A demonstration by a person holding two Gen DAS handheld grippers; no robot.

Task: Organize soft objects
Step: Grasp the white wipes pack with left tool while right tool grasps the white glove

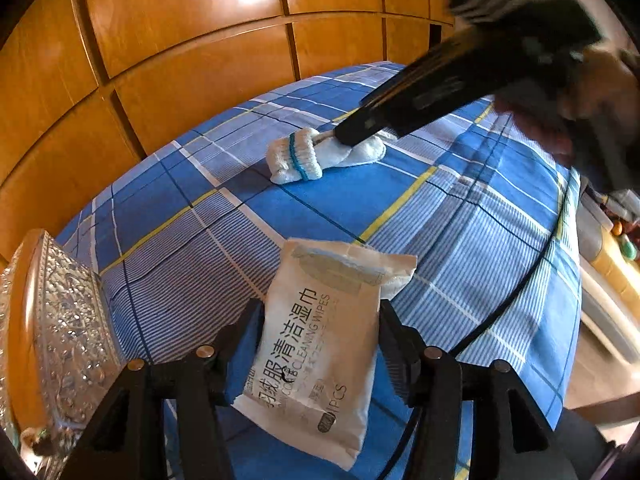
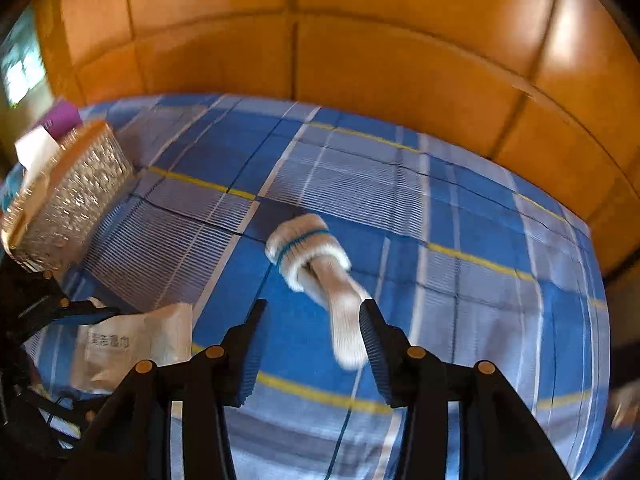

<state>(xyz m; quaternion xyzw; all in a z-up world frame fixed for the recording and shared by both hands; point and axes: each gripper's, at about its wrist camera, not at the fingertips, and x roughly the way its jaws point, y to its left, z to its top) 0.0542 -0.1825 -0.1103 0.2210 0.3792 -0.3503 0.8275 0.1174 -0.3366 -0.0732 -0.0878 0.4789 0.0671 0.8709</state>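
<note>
Two soft items on a checked bed sheet, one hand-held gripper at each

Hidden or unclear: the right hand-held gripper (image 2: 312,344) is blurred in the left wrist view, where its tip covers part of the sock. The wipes pack's lower print is creased and partly unreadable. A silver embossed basket (image 1: 68,320) is cut off at the frame edge; its contents show only in the right wrist view as a purple box (image 2: 60,118) and something white, too smeared to name. Clutter past the bed's far edge cannot be made out.

Item 1: white sock (image 2: 316,264), rolled, with a teal band around its folded cuff and a ribbed tail trailing out. It lies on the sheet near the middle of the bed. The right hand-held gripper stands with its jaws apart; the sock's tail lies against the inner face of one finger (image 2: 374,344) and clear of the other.

Item 2: pack of cleaning wipes (image 1: 320,344), pale beige, flat, with Chinese characters and "CLEANING WIPES" printed along it and a resealable flap at the top. It sits between the fingers of the left hand-held gripper (image 1: 320,332), whose pads press on its two long edges.

Surface: bed sheet (image 1: 460,220), blue plaid with white stripes and thin yellow lines. A black cable (image 1: 516,292) runs across it.

Room: glossy orange-brown wooden panels (image 2: 400,60) stand behind the bed.
</note>
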